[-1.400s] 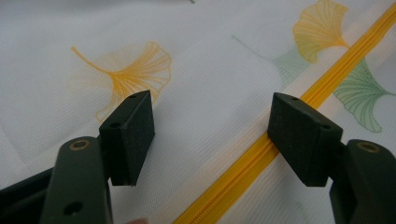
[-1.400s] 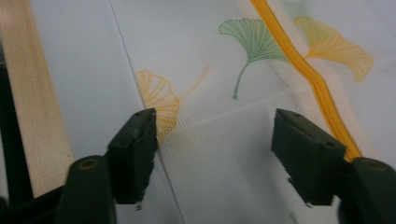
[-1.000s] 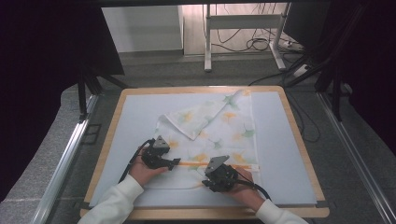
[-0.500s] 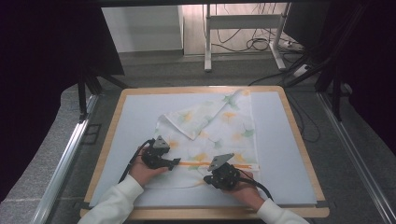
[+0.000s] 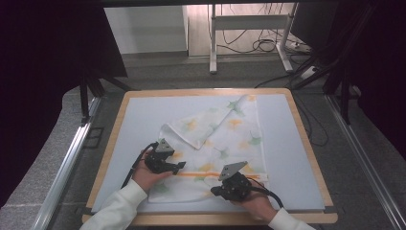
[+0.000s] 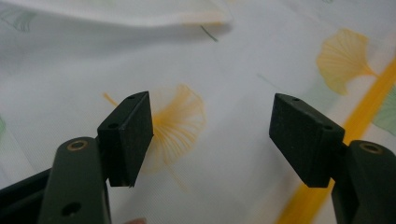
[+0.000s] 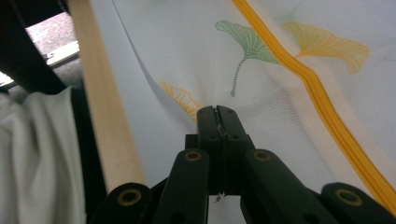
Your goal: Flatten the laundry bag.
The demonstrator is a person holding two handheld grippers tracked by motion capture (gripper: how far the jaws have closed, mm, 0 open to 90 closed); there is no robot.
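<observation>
A: Though shifted only a touch toward the near rim (image 5: 210, 219) since a second ago, keeps right gripper (image 7: 217, 112) closed flat on the cloth (image 5: 230, 139) edge. No gap between jaws. Fabric pinched at the tips, puckered just there.

B: Noted. And left gripper (image 6: 210, 135)?

A: Held in place over the same second. Jaws wide apart above a yellow leaf (image 6: 180, 126) in the print, gripping nothing. Cannot tell whether touching the fabric.

B: Location of cloth?

A: Spread flat on the board, right of centre. Far-left corner folded over as a flap (image 5: 191, 127). Near edge just short of the rim. Yellow stripe (image 5: 201, 173) running between the two grippers.

B: Meaning for the work?

A: Probably mid-fold, with one side of the near edge secured and the other not yet. Reads as taking up slack, not lifting.

B: Next?

A: Likely needs left closed on the near-left edge, then both carried over together.

B: Risk?

A: Lopsided fold if raised by right alone.
</observation>
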